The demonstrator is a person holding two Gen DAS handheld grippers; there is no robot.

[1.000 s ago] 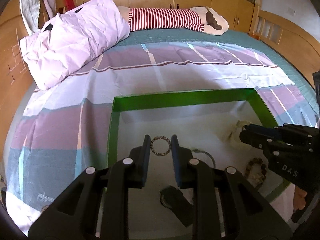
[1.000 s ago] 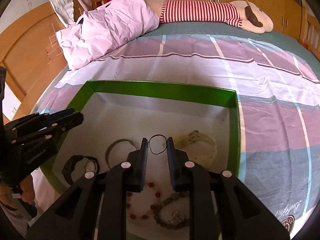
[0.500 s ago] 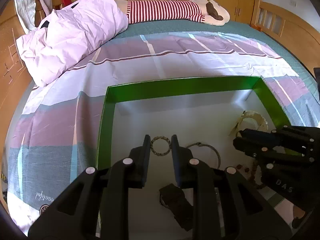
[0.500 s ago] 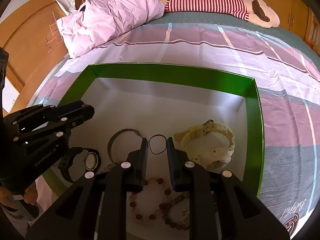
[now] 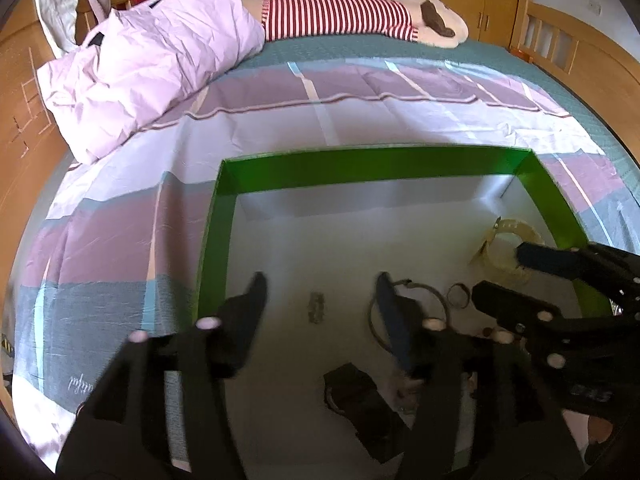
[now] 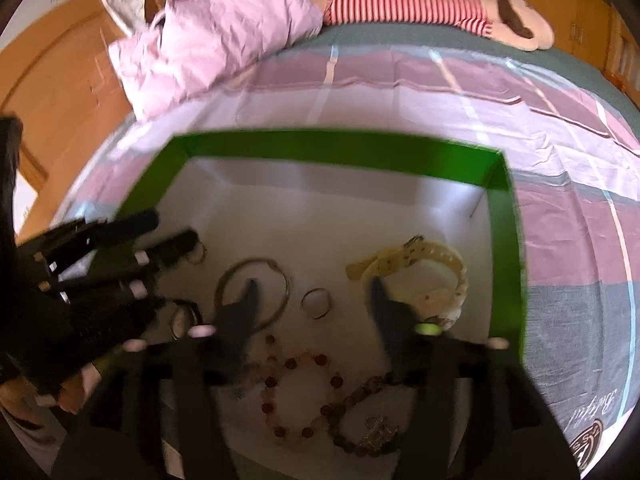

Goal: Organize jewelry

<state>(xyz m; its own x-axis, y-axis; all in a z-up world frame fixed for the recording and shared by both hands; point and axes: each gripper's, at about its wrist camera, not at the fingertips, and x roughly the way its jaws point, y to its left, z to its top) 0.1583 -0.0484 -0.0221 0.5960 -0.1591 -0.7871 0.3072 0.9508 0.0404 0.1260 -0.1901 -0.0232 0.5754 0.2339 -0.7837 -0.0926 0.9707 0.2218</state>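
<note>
A green-walled box [image 5: 360, 166] with a white floor lies on the bed; it also shows in the right wrist view [image 6: 320, 148]. My left gripper [image 5: 320, 300] is open over the box floor, and a small beaded ring [image 5: 316, 307] falls or lies between its fingers. My right gripper [image 6: 312, 294] is open, with a thin dark ring [image 6: 316, 303] lying on the floor between its fingers. Around it lie a metal bangle [image 6: 253, 292], a cream watch [image 6: 424, 280], bead bracelets [image 6: 304, 396] and a black watch [image 5: 356, 396].
The box sits on a striped purple and grey bedsheet [image 5: 120, 232]. A pink pillow [image 5: 152, 68] and a striped plush toy [image 5: 360, 16] lie at the far side. Wooden bed frame and cabinets surround the bed.
Both grippers have opened wide and let go of their rings. The beaded ring and the thin dark ring are now down in the box. Both grippers moved lower into the box.
</note>
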